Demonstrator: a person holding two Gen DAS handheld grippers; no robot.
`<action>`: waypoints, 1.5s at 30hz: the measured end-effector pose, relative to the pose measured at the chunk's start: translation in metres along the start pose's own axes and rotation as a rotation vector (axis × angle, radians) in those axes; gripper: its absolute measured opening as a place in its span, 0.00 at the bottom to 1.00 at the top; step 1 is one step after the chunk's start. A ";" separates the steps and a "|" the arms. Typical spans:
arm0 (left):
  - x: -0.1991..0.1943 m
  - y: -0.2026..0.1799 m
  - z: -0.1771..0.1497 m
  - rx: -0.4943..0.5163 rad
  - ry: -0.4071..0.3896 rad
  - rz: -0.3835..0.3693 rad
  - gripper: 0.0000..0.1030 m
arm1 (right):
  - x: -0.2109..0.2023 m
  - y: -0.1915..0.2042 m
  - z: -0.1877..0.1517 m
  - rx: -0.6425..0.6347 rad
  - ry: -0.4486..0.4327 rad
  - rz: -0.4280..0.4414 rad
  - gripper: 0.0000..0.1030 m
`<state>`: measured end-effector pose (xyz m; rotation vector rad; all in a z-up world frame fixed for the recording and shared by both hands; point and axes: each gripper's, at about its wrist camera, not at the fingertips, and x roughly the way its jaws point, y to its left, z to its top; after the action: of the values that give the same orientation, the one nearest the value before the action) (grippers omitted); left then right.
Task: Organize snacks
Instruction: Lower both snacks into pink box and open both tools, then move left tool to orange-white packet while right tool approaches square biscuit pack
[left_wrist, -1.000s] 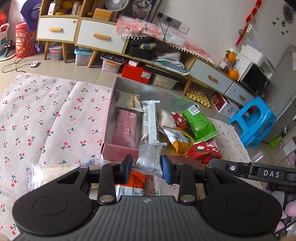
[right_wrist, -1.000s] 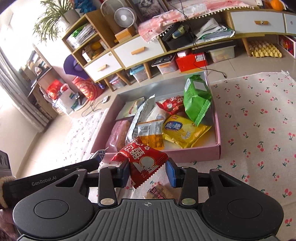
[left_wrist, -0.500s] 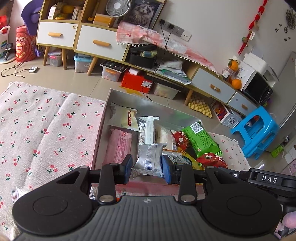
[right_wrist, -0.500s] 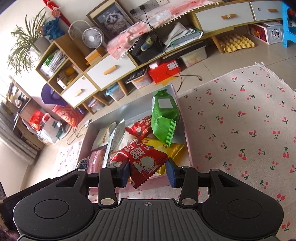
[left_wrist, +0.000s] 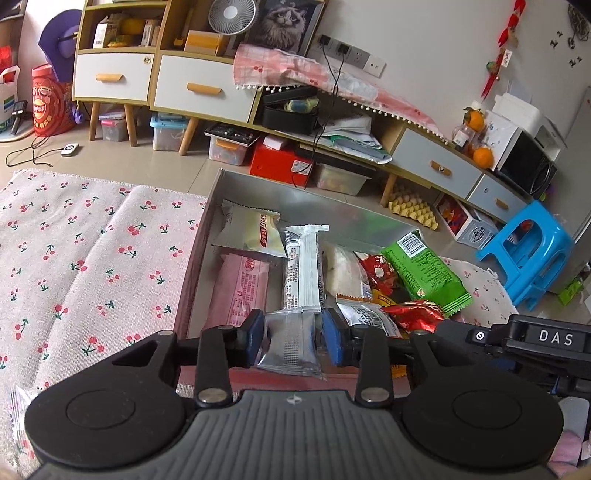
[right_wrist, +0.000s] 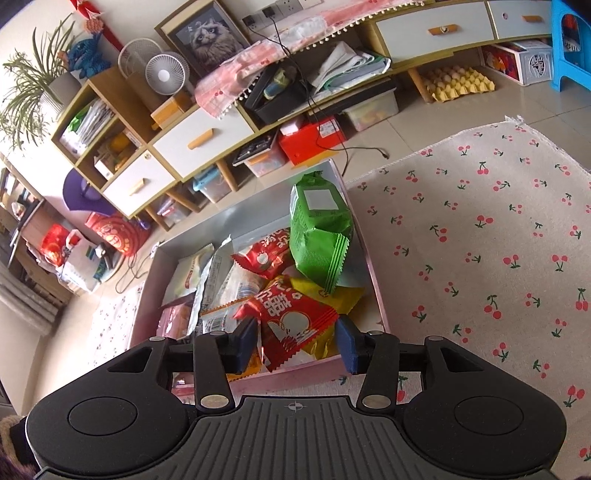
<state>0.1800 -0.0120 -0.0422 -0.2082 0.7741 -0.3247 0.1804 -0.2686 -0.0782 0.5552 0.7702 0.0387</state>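
Note:
My left gripper (left_wrist: 293, 341) is shut on a silver snack packet (left_wrist: 291, 341) and holds it over the near edge of the pink snack box (left_wrist: 192, 273). My right gripper (right_wrist: 295, 345) has its jaws spread wider than the red snack packet (right_wrist: 291, 323) between them; the packet sits over the box's near right corner (right_wrist: 376, 295). The box holds several snacks: a green packet (right_wrist: 319, 229), a yellow one (right_wrist: 343, 295), a long silver bar (left_wrist: 303, 273), a pink packet (left_wrist: 240, 291).
The box sits on a cherry-print cloth (left_wrist: 85, 266) that spreads left and right (right_wrist: 480, 240) of it. A clear packet (left_wrist: 18, 402) lies on the cloth near left. Low cabinets (left_wrist: 184, 88) and a blue stool (left_wrist: 528, 254) stand behind.
Both grippers moved forward over the box. The right jaws have spread apart around the red packet. The left still grips the silver packet.

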 end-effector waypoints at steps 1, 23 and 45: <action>0.000 -0.001 0.001 -0.001 0.000 0.003 0.37 | -0.001 -0.001 0.000 0.003 -0.005 -0.002 0.55; -0.026 -0.016 -0.006 0.092 0.029 0.066 0.77 | -0.035 0.010 -0.004 -0.076 -0.005 0.014 0.73; -0.057 0.019 -0.029 0.178 0.083 0.198 0.96 | -0.063 0.015 -0.048 -0.295 0.061 -0.072 0.79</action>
<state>0.1253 0.0242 -0.0314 0.0502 0.8355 -0.2142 0.1053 -0.2485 -0.0579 0.2468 0.8257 0.1014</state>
